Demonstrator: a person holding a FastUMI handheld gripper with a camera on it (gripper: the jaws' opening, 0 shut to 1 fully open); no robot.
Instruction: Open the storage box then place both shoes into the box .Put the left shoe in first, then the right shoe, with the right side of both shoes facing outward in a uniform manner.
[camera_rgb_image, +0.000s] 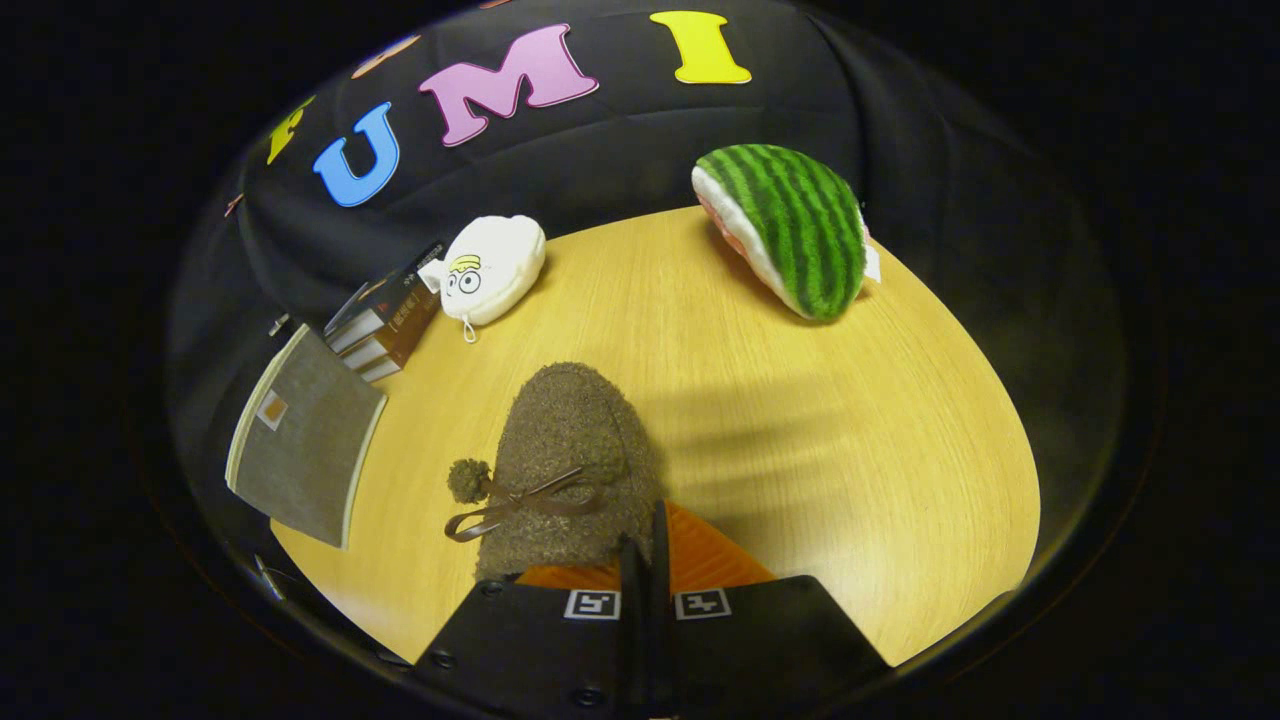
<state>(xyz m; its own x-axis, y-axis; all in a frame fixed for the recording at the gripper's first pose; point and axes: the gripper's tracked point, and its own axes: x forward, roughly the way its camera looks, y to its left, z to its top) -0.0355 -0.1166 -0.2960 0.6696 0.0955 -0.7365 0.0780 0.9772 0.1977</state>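
One brown fuzzy shoe (568, 470) pinched at its rear edge by the closed gripper (645, 545), held over the wooden table (850, 450); watermelon plush (785, 228) seen well beyond.

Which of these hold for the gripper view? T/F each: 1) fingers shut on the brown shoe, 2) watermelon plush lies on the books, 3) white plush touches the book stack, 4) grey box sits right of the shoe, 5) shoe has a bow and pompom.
1) True: the gripper has its fingers closed together on the rear edge of the brown fuzzy shoe.
2) False: the watermelon plush lies on the wooden table, far from the books.
3) True: the white plush rests against the books.
4) False: the grey box sits left of the shoe.
5) True.
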